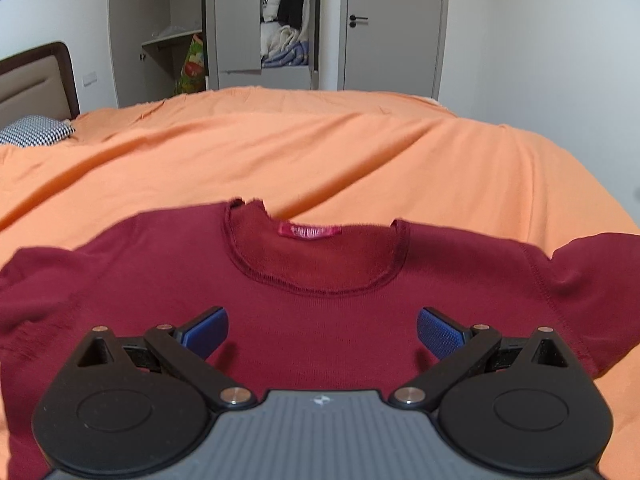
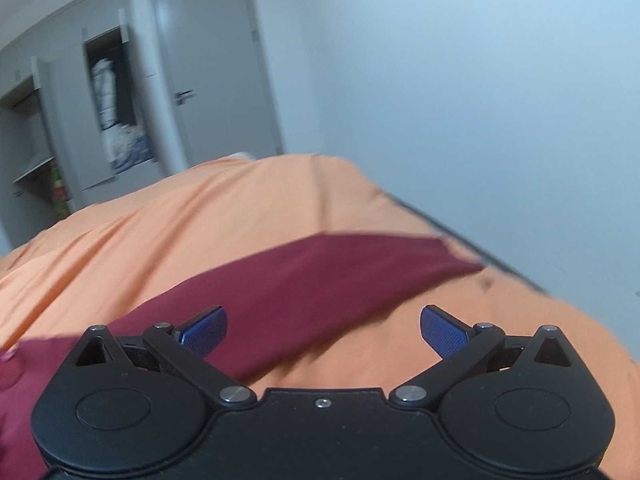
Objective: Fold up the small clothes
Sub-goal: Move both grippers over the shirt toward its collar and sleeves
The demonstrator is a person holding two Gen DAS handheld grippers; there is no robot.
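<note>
The sweater [image 1: 320, 312], dark red with a round neck and a pink label [image 1: 310, 231] inside the collar, lies spread flat on the orange bed cover [image 1: 320, 152], neck pointing away from the left wrist camera. The left tongs [image 1: 322, 330] hang over its chest, spread wide and empty. The right tongs [image 2: 323, 330] are also wide and empty, over one sleeve [image 2: 320, 276] stretched out on the cover. Behind stand an open wardrobe [image 1: 240, 20] and a closed door [image 1: 394, 24].
</note>
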